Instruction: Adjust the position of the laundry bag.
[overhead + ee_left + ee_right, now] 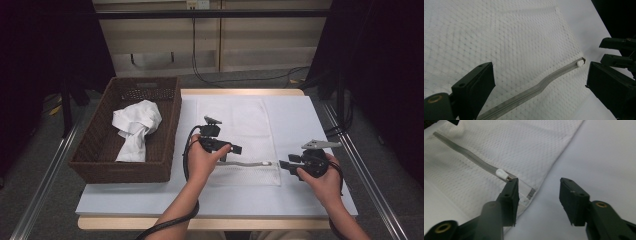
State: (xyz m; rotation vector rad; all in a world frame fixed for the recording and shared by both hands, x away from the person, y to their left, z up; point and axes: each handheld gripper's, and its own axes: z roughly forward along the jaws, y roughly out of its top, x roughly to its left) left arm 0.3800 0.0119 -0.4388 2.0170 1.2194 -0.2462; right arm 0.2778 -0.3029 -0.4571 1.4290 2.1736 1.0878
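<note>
1. While the white garment (pixel 134 127) lies crumpled in the wicker basket (pixel 100 142) at the left of the table (pixel 150 200), no loading has begun. It is untouched and well apart from both grippers.

2. Left gripper (pixel 235 148): it hovers over the mesh laundry bag (pixel 240 125), near the left half of the zipper (pixel 240 164). In the left gripper view its jaws stand wide apart on either side of the zipper (pixel 531 91), with nothing between the pads. The mesh (pixel 511 45) lies flat beneath them.

3. Mesh laundry bag: it lies spread flat in the middle of the table, mouth edge toward the person. The zipper runs along that edge with a slight wave, and its white pull tab (pixel 501 173) sits at the right-hand end. From these pictures the zipper appears closed along the visible length.

4. Right gripper (pixel 283 164): it sits just beside the right corner of the bag. In the right gripper view its jaws are partly open and grip nothing. One jaw tip rests just beside the pull tab, and the other stands over bare table (pixel 604 157).

5. Judged progress: early stage. Remaining steps are seizing the tab, opening the zipper, and moving the garment into the bag.
</note>
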